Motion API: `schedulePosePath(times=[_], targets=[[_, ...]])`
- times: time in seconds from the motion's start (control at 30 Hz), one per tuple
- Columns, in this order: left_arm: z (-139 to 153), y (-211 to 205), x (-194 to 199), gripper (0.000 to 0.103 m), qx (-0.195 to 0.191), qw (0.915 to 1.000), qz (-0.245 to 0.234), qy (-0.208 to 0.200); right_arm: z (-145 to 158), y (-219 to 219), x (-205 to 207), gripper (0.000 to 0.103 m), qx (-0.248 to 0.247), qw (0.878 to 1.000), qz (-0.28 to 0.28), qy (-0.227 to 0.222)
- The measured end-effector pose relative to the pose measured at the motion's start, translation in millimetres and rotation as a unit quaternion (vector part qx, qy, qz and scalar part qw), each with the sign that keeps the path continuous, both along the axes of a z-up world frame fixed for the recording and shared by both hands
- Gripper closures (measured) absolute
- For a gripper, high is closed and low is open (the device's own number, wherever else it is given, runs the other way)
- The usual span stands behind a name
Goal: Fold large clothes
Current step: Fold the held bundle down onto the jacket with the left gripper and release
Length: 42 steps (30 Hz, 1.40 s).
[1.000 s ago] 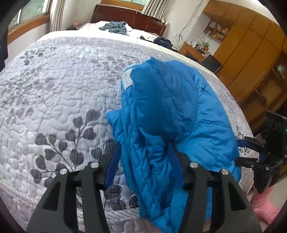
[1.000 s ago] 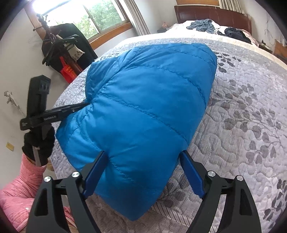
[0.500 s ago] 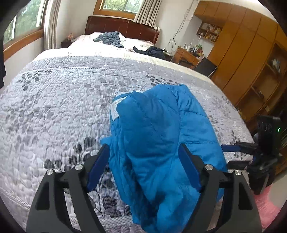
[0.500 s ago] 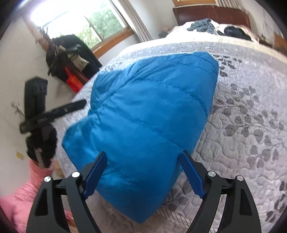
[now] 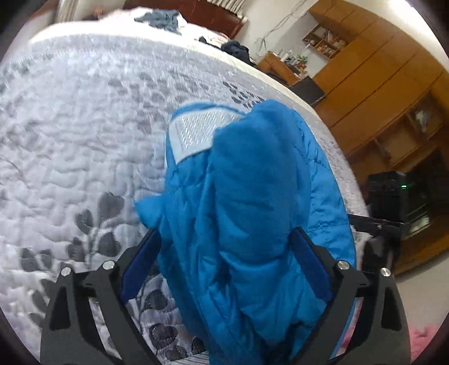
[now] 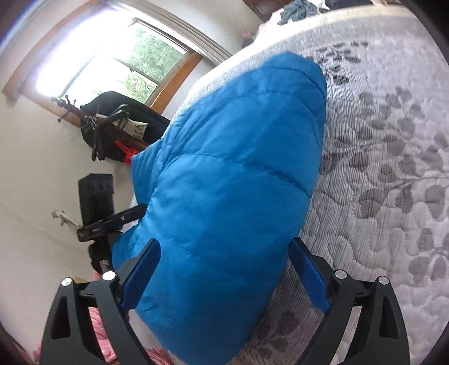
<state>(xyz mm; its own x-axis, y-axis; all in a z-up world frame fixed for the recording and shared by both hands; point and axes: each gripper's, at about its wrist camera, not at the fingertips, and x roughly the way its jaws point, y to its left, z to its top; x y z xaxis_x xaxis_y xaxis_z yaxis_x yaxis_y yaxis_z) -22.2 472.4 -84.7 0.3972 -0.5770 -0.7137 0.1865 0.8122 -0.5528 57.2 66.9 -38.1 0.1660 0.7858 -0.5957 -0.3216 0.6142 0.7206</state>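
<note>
One blue padded jacket (image 5: 252,202) lies bundled at the near edge of the bed (image 5: 70,134), on the grey leaf-patterned quilt (image 6: 378,182). The left gripper (image 5: 224,266) has its jaws spread wide, one blue pad on each side of the jacket's bunched near end; whether the pads touch the cloth I cannot tell. The right gripper (image 6: 224,272) is likewise spread wide across the jacket's smooth quilted side.

Only the left view shows the jacket's pale mesh lining (image 5: 196,132), turned up at the far end, and the wooden cupboards (image 5: 378,84) on the right with a small desk (image 5: 283,67) beyond. Only the right view shows the bright window (image 6: 112,56) and a coat rack (image 6: 112,132) hung with dark things on the left. Two heaps of clothes sit at the far end of the bed, a grey-blue one (image 5: 160,21) and a dark one (image 5: 237,49).
</note>
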Motion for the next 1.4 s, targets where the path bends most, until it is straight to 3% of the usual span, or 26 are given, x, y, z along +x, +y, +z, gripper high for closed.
schedulePosePath(times=[0.1,0.4,0.6,0.8,1.0,1.33,1.4], targets=[[-18.1,7.2,5.8,0.003,-0.045,0.9989,-0.008,0.013,-14.7,-0.5,9.8,0.007,0.018,1.000,0.005,0.021],[-49.2,12.7,8.9,0.002,-0.119,0.9916,-0.049,0.012,-41.6,5.4,17.1,0.003,0.071,0.996,0.029,0.054],[-51.5,13.7,6.7,0.002,-0.115,0.9907,-0.072,0.011,-40.4,11.2,16.2,0.003,0.063,0.996,0.036,0.045],[-53.0,27.1,-6.7,0.002,-0.086,0.9945,-0.058,0.013,-38.0,15.6,15.7,0.003,0.061,0.996,0.036,0.046],[-59.8,22.6,-3.0,0.002,-0.096,0.9930,-0.068,0.011,-35.9,17.1,15.5,0.003,0.049,0.997,0.035,0.047],[-62.7,-4.0,12.5,0.003,-0.168,0.9797,-0.109,0.016,-28.6,36.3,9.5,0.004,0.034,0.999,0.029,0.030],[-62.7,-13.4,13.5,0.003,-0.175,0.9784,-0.110,0.012,-24.2,38.6,6.8,0.012,0.030,0.999,0.027,0.022]])
